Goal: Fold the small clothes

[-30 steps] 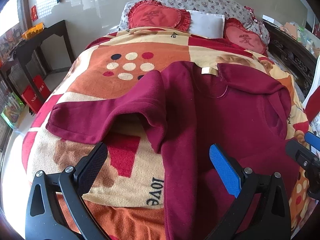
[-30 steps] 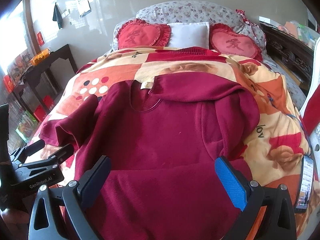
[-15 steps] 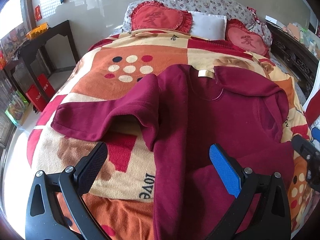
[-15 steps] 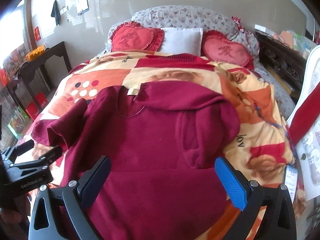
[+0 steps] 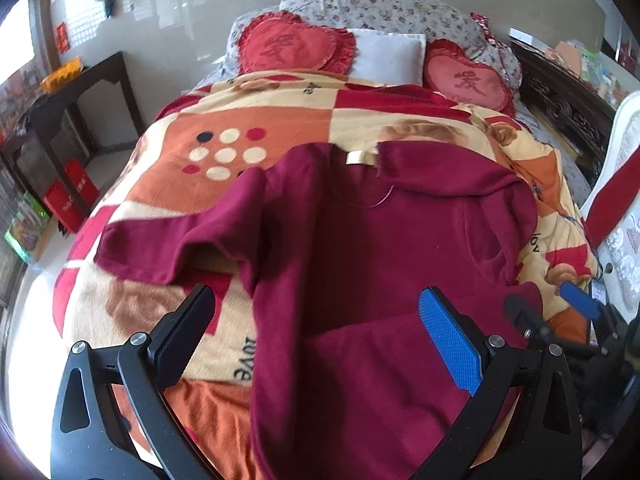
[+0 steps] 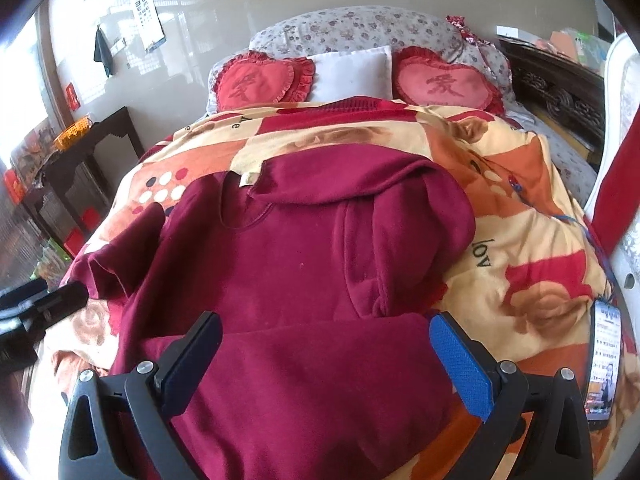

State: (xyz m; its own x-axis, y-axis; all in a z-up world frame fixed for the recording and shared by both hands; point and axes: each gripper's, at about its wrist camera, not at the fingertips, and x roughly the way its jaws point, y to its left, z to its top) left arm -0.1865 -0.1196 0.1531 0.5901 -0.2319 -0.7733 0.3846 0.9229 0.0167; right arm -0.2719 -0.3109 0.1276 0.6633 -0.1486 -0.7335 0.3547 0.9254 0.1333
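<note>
A dark red fleece sweater (image 5: 360, 260) lies on the bed, collar toward the pillows; it also shows in the right wrist view (image 6: 280, 272). Its right sleeve is folded across the chest (image 6: 360, 184), its left sleeve (image 5: 160, 244) lies spread to the left, and the hem is folded up over the body (image 6: 312, 368). My left gripper (image 5: 316, 324) is open and empty above the sweater's lower left part. My right gripper (image 6: 324, 344) is open and empty above the folded hem. Each gripper shows at the edge of the other's view.
An orange, red and cream patterned blanket (image 5: 248, 128) covers the bed. Heart cushions (image 5: 292, 46) and a white pillow (image 5: 388, 54) lie at the head. A dark side table (image 5: 68, 96) stands left. A phone (image 6: 604, 360) lies at the bed's right edge, near a white chair (image 5: 624, 184).
Both grippers have pulled back and risen a little from the sweater, staying open. The sweater has not moved.
</note>
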